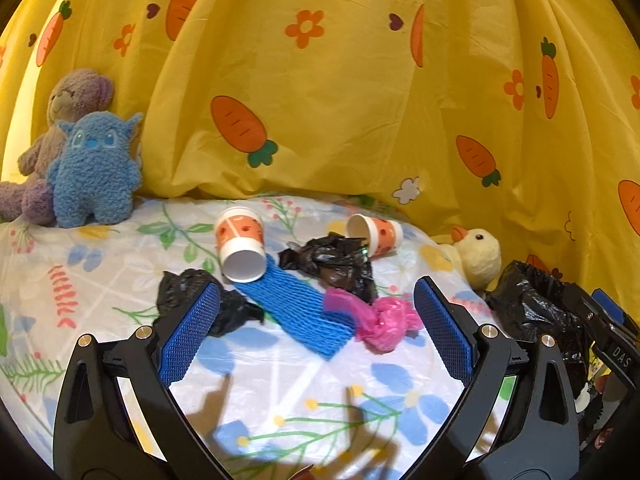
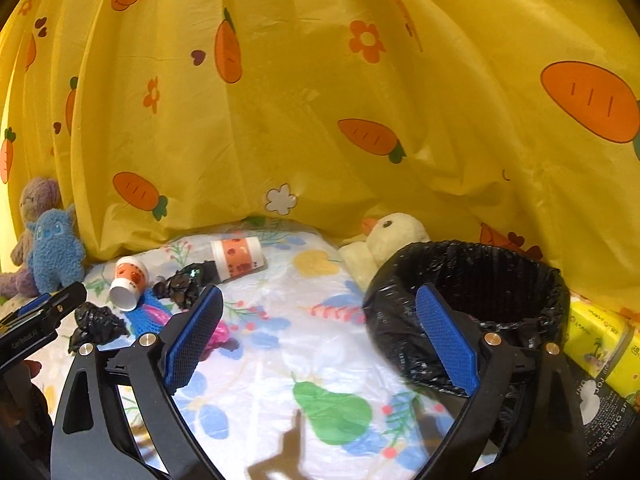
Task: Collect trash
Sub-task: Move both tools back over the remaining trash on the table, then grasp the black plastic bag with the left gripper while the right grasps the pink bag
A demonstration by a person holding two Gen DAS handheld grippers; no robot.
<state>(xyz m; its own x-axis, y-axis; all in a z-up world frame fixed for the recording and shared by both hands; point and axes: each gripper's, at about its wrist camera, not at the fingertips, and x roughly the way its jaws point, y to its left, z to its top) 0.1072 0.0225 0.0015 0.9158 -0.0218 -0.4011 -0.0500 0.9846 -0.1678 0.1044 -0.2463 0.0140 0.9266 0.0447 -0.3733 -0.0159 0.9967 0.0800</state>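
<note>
Trash lies on the floral cloth (image 1: 280, 380): two orange-and-white paper cups on their sides (image 1: 240, 248) (image 1: 376, 236), a blue foam net (image 1: 296, 308), a pink plastic bag (image 1: 384, 320) and two crumpled black bags (image 1: 336, 264) (image 1: 236, 312). My left gripper (image 1: 318, 292) is open just short of this pile, nothing between its pads. My right gripper (image 2: 320, 292) is open and holds nothing, its right finger in front of the black-lined bin (image 2: 480, 248). The right wrist view shows the same cups (image 2: 128, 280) (image 2: 238, 258) at the left.
A purple bear (image 1: 76, 96) and a blue plush (image 1: 96, 172) sit at the back left, a yellow duck (image 2: 392, 236) behind the bin. A yellow carrot-print curtain (image 1: 340, 100) closes the back. Yellow tissue packs (image 2: 596, 340) lie right of the bin.
</note>
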